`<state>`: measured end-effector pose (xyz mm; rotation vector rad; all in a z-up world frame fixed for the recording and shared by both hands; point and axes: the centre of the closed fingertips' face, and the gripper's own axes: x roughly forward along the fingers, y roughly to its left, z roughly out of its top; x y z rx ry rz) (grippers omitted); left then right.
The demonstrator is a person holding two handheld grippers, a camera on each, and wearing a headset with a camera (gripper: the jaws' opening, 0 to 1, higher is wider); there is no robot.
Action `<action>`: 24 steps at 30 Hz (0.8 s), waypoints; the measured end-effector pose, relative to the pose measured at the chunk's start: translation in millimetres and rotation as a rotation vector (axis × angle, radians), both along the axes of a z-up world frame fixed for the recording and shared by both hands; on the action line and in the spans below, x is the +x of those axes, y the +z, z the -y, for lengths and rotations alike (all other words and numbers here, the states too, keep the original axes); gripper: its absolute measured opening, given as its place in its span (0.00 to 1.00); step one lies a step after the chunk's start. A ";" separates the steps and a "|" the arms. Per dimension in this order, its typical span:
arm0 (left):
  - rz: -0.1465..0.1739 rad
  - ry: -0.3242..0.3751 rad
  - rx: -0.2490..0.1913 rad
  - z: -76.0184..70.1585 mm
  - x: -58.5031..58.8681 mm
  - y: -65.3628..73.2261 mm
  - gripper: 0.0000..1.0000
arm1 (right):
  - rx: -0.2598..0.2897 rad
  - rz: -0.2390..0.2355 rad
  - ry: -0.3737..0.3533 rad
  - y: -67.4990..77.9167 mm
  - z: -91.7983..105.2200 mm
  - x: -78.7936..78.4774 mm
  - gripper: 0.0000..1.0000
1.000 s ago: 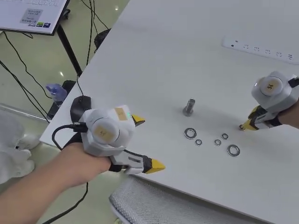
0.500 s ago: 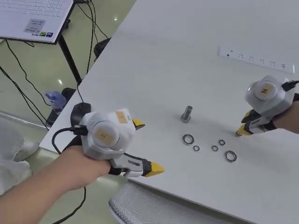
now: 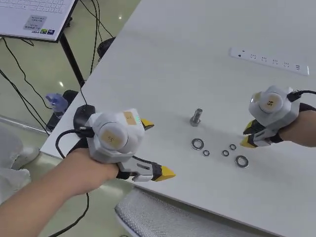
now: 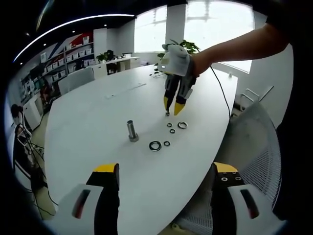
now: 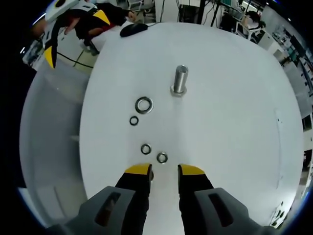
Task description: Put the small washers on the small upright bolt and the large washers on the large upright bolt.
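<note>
White tabletop point(image 3: 197, 64) carried one steel bolt point(image 3: 196, 117), standing upright on its head not far from the near edge. Five washers lay flat between it and that edge: a large washer point(image 3: 197, 143) just beside the bolt, three small washers point(image 3: 225, 153) in a loose cluster, and a second large washer point(image 3: 241, 161) closest to the edge.

The left gripper point(image 3: 157, 148) hung over the near edge, well apart from the bolt, jaws spread wide and empty. The right gripper point(image 3: 247, 134) pointed down beside the small washers, jaws a narrow gap apart. A small grey speck point(image 4: 167, 113) at its tip was too tiny to identify.

A power strip point(image 3: 269, 60) lay toward the far edge. A laptop point(image 3: 34, 17) was cut off by the frame.
</note>
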<state>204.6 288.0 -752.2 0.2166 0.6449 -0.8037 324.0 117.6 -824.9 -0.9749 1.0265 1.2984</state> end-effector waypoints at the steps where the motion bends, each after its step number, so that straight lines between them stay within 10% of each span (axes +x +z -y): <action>1: -0.001 0.000 0.000 0.1 -0.1 -0.2 0.76 | 0.002 0.000 0.000 -0.6 -0.2 -0.9 0.23; 24: -0.015 -0.004 -0.011 0.7 -4.9 -6.9 0.78 | -0.014 0.026 -0.016 -39.7 -6.2 -0.5 0.25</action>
